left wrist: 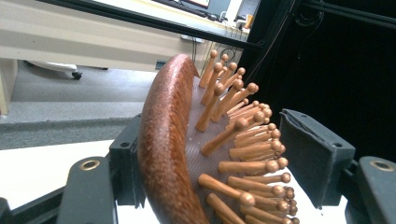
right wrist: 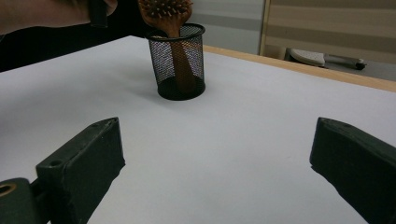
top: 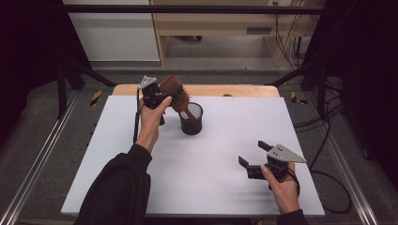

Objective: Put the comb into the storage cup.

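A wooden hairbrush (top: 177, 90) with peg bristles stands tilted, its handle down inside a black mesh cup (top: 191, 120) at the back middle of the white table (top: 211, 192). My left gripper (top: 170, 93) is raised beside the cup and shut on the brush head. In the left gripper view the brush (left wrist: 166, 140) lies between the jaws, its back against one pad and its bristles toward the other. My right gripper (top: 251, 153) hovers low at the front right, open and holding nothing. From the right gripper view (right wrist: 217, 135) the cup (right wrist: 180, 70) and brush (right wrist: 167, 11) stand ahead.
A wooden strip (top: 244, 90) borders the table's far edge. Metal rails (top: 42, 159) run along both sides, and cables (top: 328, 140) lie on the floor at the right. A wooden desk (top: 225, 23) stands beyond the table.
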Demonstrator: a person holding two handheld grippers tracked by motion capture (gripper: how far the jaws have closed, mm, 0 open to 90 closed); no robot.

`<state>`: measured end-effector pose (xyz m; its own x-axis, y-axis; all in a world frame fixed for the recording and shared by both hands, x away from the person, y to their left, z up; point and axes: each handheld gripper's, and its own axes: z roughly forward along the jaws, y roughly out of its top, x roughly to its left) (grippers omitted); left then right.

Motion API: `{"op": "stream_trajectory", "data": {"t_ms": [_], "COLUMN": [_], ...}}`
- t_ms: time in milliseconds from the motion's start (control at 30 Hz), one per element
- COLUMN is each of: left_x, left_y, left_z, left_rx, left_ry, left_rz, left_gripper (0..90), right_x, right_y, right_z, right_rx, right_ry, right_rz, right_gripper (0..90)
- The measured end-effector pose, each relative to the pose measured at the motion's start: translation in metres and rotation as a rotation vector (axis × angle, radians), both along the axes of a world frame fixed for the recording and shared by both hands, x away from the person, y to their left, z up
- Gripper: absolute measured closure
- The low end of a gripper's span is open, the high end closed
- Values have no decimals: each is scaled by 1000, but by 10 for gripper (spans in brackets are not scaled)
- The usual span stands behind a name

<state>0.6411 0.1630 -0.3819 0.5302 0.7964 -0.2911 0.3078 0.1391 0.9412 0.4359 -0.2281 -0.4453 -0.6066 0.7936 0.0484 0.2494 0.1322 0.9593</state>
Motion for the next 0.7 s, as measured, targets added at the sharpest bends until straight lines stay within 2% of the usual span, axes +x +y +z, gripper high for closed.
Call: {"op": "stream_trajectory", "data": {"t_ms": [700], "left_x": [-2], "left_y": [-2], "left_z": [0], "left_rx": [19], "left_ry": [-12], "left_rz": [20], "left_gripper": [147], "right_x": [0], "right_y": [0], "right_z": [0], "right_rx": [-1], "right_ry": [-1], "right_rz": [1], "right_gripper": [30]}}
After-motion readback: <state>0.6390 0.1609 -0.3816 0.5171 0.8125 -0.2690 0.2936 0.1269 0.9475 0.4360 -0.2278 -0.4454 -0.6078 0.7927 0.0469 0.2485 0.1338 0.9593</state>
